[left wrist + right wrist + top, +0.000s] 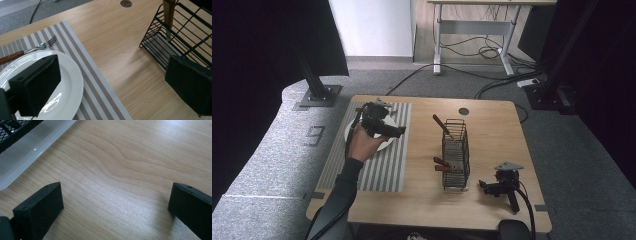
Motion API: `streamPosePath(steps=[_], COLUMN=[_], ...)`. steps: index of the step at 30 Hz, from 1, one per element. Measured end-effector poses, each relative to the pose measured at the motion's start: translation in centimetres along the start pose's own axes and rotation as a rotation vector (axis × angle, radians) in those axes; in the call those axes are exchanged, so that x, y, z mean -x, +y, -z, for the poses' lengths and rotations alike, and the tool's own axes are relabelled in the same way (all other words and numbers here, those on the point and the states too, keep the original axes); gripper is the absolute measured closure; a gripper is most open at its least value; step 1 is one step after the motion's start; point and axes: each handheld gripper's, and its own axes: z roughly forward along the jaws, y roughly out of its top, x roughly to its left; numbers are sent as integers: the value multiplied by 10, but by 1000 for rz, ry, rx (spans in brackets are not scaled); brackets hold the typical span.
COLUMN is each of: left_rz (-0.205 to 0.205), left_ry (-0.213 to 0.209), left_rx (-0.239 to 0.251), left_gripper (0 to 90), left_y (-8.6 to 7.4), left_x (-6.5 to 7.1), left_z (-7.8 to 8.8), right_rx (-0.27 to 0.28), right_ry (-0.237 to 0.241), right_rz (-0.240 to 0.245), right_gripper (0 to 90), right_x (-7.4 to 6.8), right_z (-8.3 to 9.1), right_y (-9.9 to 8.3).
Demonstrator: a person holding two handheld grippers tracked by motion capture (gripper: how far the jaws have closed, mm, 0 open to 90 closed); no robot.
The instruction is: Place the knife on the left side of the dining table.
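Hovering left gripper [388,125] wide open and empty over plate [72,82], fork [40,46] lying beyond fingers, risking clipping plate rim; right gripper [497,187] resting wide open.

One mark could be read: a large "9" [316,135] stood in dark lines on the grey floor [272,150], left of the table [492,130] in the high view. No other text, label or brand was legible on anything else.
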Motion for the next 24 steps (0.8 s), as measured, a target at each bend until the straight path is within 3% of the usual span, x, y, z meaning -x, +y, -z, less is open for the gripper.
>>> streamPosePath(steps=[6,18,24], left_rz=[-3,60,104], left_ry=[-4,-31,-59], left_rx=[-8,0,0], left_gripper=[0,107,143], left_y=[16,49,57], left_x=[10,32,37], left_z=[-7,-24,-39], right_rx=[0,0,0], right_ry=[0,0,0], right_rz=[0,0,0], right_gripper=[0,0,0], right_x=[0,0,0], right_z=[0,0,0], right_y=[0,0,0])
